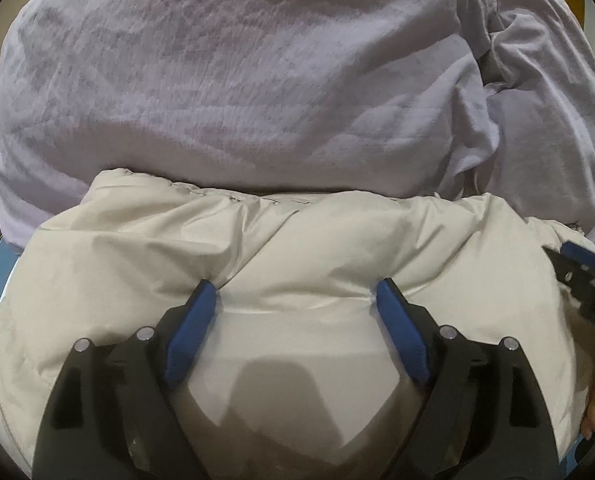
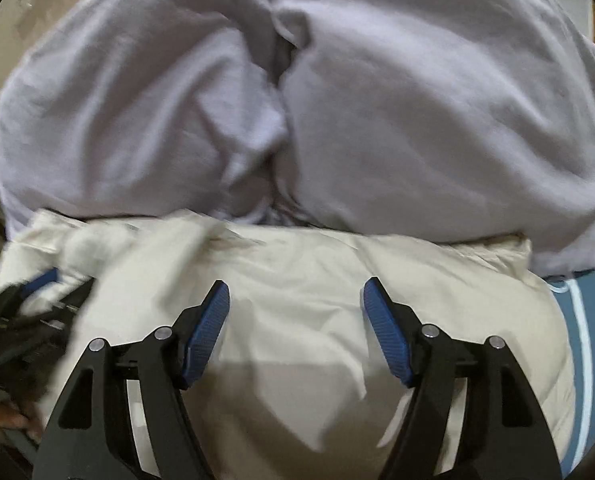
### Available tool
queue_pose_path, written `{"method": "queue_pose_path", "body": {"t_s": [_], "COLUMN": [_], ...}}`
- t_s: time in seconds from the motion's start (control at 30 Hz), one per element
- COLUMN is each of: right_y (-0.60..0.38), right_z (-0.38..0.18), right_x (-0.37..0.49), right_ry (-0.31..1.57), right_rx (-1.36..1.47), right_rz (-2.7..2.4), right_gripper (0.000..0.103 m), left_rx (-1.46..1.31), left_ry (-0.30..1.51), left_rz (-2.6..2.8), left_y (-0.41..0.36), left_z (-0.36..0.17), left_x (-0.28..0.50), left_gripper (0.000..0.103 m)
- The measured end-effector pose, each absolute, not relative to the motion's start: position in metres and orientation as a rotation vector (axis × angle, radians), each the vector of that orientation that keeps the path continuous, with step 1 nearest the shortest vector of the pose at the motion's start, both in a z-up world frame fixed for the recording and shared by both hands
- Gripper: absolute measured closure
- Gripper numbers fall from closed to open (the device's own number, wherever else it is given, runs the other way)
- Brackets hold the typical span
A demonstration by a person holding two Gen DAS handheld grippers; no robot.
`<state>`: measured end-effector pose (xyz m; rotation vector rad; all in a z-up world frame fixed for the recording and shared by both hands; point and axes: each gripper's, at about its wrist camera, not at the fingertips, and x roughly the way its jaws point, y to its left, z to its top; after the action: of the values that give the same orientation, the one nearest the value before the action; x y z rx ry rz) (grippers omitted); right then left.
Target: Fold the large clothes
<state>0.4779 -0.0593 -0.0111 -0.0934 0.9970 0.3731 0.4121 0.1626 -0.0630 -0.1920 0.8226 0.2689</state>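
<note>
A lilac blanket (image 1: pixel 233 80) backs the cream jacket (image 1: pixel 297 248). Both the left gripper (image 1: pixel 296 294) and right gripper (image 2: pixel 296 294) are held open, nothing gripped. A fold appears just laid; a fresh edge must be grasped next.

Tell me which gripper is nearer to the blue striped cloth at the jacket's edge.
Right. The right gripper hovers open over the cream jacket, with the blue striped cloth just off to its right. The left gripper is further left on the jacket, beyond the right one.

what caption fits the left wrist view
Left gripper open, pressing into a cream jacket lying against a lilac duvet.
</note>
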Motion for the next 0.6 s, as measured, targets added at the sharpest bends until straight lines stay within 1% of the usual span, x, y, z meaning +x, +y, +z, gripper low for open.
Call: {"method": "queue_pose_path", "body": {"t_s": [0.27, 0.6], "right_y": [-0.05, -0.039], "right_z": [-0.043, -0.063], "right_x": [0.483, 0.491], "right_ry": [0.994, 0.974], "right_rx": [-0.123, -0.119], "right_rz": [0.32, 0.314], "right_gripper": [0.03, 0.028], "left_rx": [-0.203, -0.209], "left_ry": [0.818, 0.81], "left_rz": [0.27, 0.282], "left_y": [0.167, 0.166], "left_z": [-0.075, -0.089], "left_x": [0.427, 0.438], "left_gripper": [0.015, 0.013]}}
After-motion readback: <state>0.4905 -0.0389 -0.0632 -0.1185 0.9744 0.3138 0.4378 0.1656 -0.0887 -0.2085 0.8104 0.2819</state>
